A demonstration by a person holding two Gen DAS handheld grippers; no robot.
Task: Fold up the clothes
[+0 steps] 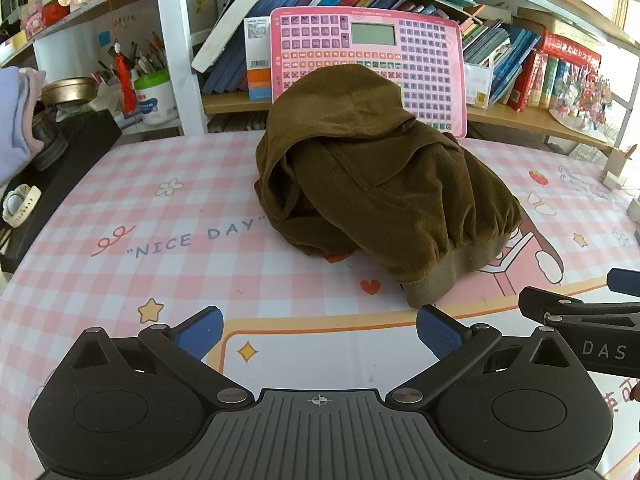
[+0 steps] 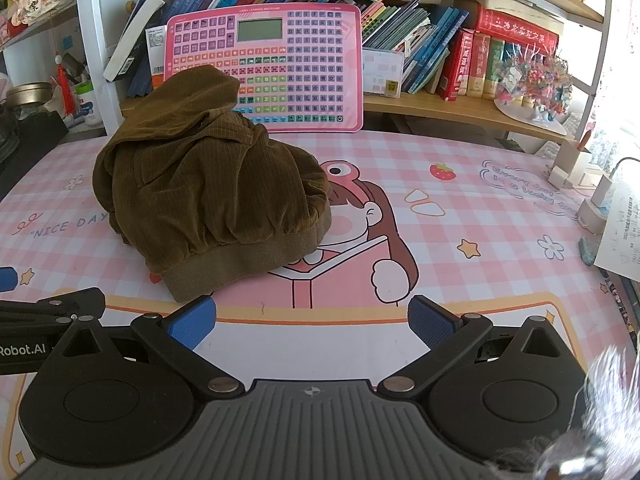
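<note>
An olive-brown corduroy garment [image 1: 372, 184] lies in a crumpled heap on the pink checked desk mat [image 1: 160, 216], its ribbed hem toward me. It also shows in the right wrist view [image 2: 208, 196], at centre left. My left gripper [image 1: 319, 334] is open and empty, low over the mat just in front of the hem. My right gripper [image 2: 311, 322] is open and empty, just right of the hem's corner. Each gripper's arm shows at the edge of the other's view.
A pink keyboard toy [image 1: 400, 60] leans on the bookshelf [image 2: 460, 108] behind the garment. A black box with a watch [image 1: 20, 204] stands at the left. Papers and a charger [image 2: 604, 200] lie at the right edge.
</note>
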